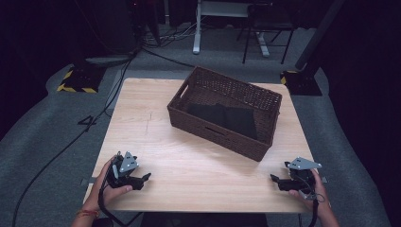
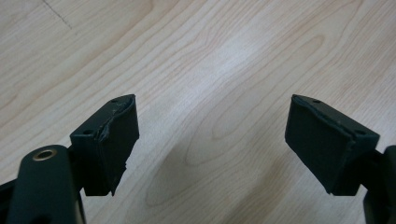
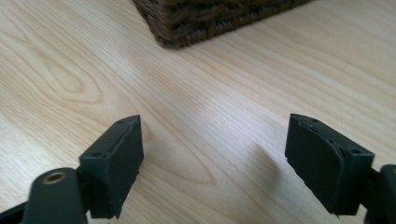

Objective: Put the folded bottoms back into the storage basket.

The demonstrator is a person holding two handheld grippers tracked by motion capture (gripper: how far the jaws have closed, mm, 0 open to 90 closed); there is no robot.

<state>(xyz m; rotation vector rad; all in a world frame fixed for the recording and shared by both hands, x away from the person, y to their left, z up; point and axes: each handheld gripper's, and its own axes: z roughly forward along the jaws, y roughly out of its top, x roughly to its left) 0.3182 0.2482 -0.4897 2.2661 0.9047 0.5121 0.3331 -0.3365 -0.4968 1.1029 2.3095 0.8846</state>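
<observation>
The left gripper (image 1: 142, 178) sits at the lower left of the high view, held in a hand (image 1: 109, 189) that comes in from the bottom edge. In the left gripper view its two black jaws stand wide apart with bare wood grain between them; the pad (image 2: 116, 140) on the left-hand jaw looks frayed along its edge. The right gripper (image 1: 275, 179) is at the lower right of the high view, in the other hand (image 1: 314, 191), its jaws likewise spread wide in the right gripper view, nothing between them. The two grippers point toward each other across the near part of the pale wooden worktop (image 1: 189, 161) and lie well apart.

Above centre in the high view stands a dark brown woven basket (image 1: 257, 144), turned at an angle to the worktop's edges. Inside it lies a dark folded cloth (image 1: 224, 117); the dim light makes its folds hard to read, and the near wall hides its lower edge. In the right gripper view one corner of the basket (image 3: 187, 28) shows at the top, cut off by the frame.

Beyond the worktop, at the top of the high view, are grey carpet (image 1: 47, 123), trailing cables (image 1: 156, 52) and furniture legs (image 1: 196, 33), the rest lost in darkness.
</observation>
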